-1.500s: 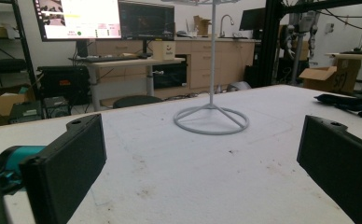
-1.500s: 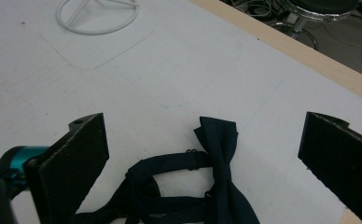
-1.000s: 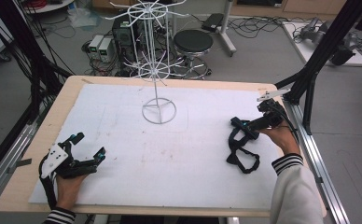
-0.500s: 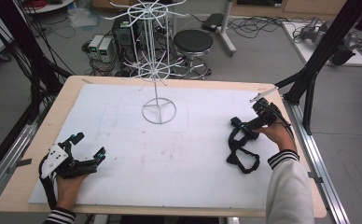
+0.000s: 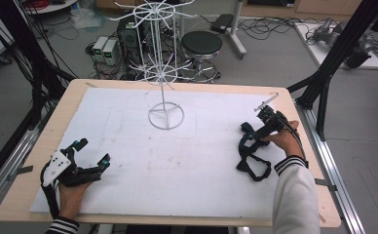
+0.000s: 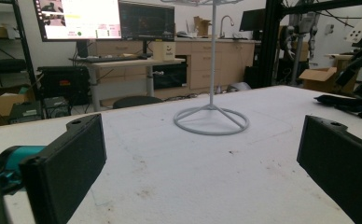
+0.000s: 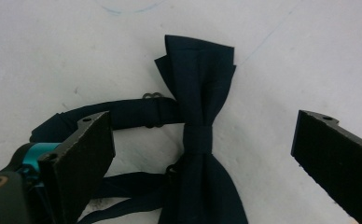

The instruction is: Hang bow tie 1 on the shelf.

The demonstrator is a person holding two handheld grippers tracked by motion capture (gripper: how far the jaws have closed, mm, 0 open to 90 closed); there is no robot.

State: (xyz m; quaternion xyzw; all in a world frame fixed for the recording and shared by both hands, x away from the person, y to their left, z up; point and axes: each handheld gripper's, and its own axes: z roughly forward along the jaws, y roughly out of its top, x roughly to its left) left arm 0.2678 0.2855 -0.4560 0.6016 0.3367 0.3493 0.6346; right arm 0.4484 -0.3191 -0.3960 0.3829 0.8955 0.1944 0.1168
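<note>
Dark navy bow tie (image 7: 198,135) with strap (image 5: 252,163), flat on white table (image 5: 187,165), right side, near-middle depth. Knot seen dead centre between jaws in right gripper view; strap loops trailing left and nearer in that view. In high view, bow end (image 5: 248,129) just left of right hand-held gripper (image 5: 261,132), strap coiled toward near edge.

Right hand-held gripper poised over bow, jaws wide apart, nothing clamped, straddling the knot. Against a second ago: slid slightly left and nearer, closer onto the bow; tie itself not shifted. Likely meaning: approach about done, closing on the knot next, pick not yet made.

Left hand-held gripper (image 5: 90,153) parked near-left on table, jaws spread, empty, unmoved over the last second. Pointed toward white wire rack (image 5: 165,73) standing far-centre, ring base (image 6: 211,120) resting on table, well apart from tie.

Probable goal: lift tie, hang on a rack arm. Risk: soft strap dragging or snagging on lift.
</note>
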